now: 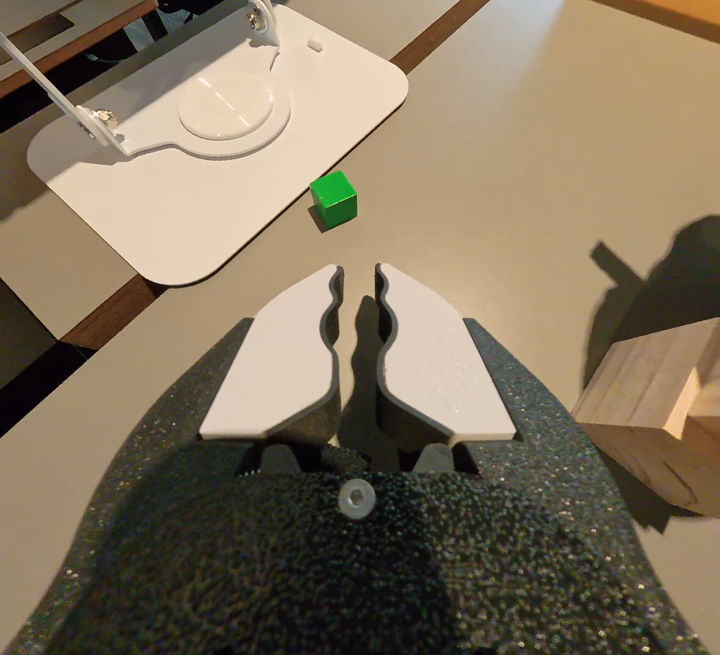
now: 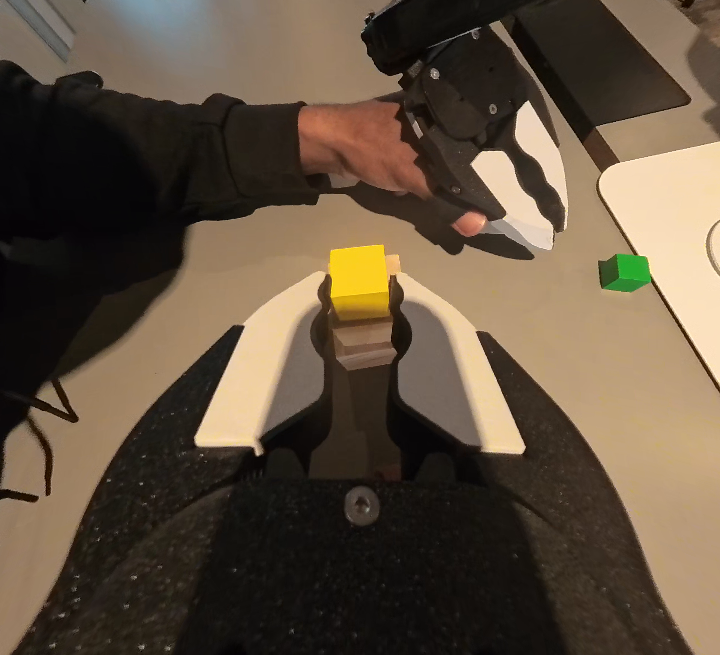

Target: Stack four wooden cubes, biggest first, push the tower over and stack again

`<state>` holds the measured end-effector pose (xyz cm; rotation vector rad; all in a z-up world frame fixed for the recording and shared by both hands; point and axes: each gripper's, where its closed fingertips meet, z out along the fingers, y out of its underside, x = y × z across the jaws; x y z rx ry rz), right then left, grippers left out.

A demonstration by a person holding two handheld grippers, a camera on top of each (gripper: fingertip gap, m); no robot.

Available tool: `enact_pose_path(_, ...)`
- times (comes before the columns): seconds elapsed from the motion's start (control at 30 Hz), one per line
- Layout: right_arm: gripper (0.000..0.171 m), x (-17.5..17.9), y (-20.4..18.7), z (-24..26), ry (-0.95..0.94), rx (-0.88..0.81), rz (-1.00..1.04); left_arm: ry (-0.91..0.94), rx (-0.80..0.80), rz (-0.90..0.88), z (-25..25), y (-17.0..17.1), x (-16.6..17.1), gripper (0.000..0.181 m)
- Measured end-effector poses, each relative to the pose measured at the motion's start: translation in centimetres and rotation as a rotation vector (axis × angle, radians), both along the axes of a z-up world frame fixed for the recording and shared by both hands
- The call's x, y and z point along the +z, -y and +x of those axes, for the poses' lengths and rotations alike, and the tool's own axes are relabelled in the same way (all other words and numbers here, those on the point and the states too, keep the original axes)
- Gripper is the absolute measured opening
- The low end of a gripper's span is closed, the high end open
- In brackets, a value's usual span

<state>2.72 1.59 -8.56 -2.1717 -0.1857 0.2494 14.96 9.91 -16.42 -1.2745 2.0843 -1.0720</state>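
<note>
My right gripper is shut on a yellow cube, its fingertips pressed to both sides. The cube is right over a stack of plain wooden cubes; I cannot tell whether it rests on them. The same wooden stack shows at the right edge of the left wrist view. A green cube sits on the table ahead of my left gripper, whose jaws are nearly together with nothing between them. In the right wrist view the left gripper hovers above the table between the stack and the green cube.
A white stand base with two slanted white legs lies just left of the green cube; its corner shows in the right wrist view. A person's hand and dark sleeve cross the table. A gap separates the tables behind. My right fingertips sit around 15 cm from my left ones.
</note>
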Motion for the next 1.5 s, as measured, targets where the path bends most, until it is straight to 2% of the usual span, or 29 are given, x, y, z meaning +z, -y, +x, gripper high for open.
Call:
enact_pose_path(0.4, 0.029, -0.3, -0.1, 0.2, 0.017, -0.006, 0.009, -0.002, -0.006, 0.001, 0.0, 0.1, 0.0, 0.015)
enact_pose_path(0.5, 0.043, 0.0, 0.1, 0.6, 0.037, -0.005, 0.024, -0.001, -0.008, -0.001, -0.1, 0.1, 0.0, 0.015)
enact_pose_path(0.63, 0.054, 1.6, 0.8, 1.3, -0.014, 0.029, 0.121, -0.001, -0.009, -0.015, -0.1, 0.1, 0.1, 0.015)
enact_pose_path(0.73, 0.055, 2.7, 1.5, 2.5, -0.104, 0.034, 0.22, -0.002, -0.008, -0.021, -0.1, 0.1, 0.1, 0.016)
enact_pose_path(0.8, 0.053, 2.7, 1.5, 4.5, -0.138, -0.025, 0.286, -0.006, -0.008, -0.018, 0.0, 0.1, 0.1, 0.016)
enact_pose_path(0.97, 0.047, -1.9, -0.3, 11.5, -0.048, -0.286, 0.276, -0.011, -0.006, -0.004, 0.0, 0.1, -0.1, 0.019)
enact_pose_path(1.07, 0.042, -4.0, -2.7, 13.3, -0.01, -0.317, 0.245, -0.009, -0.004, -0.015, 0.0, 0.0, 0.0, 0.022)
enact_pose_path(1.1, 0.046, -4.3, -3.5, 13.7, 0.007, -0.314, 0.228, -0.007, -0.004, -0.022, 0.0, 0.0, 0.1, 0.023)
enact_pose_path(1.27, 0.046, -5.3, -6.5, 16.1, 0.166, -0.341, 0.159, 0.003, -0.002, -0.036, 0.0, 0.0, 0.3, 0.025)
enact_pose_path(1.5, 0.042, -6.7, -6.7, 17.6, 0.175, -0.424, 0.052, -0.004, -0.005, -0.017, 0.0, 0.1, 0.1, 0.025)
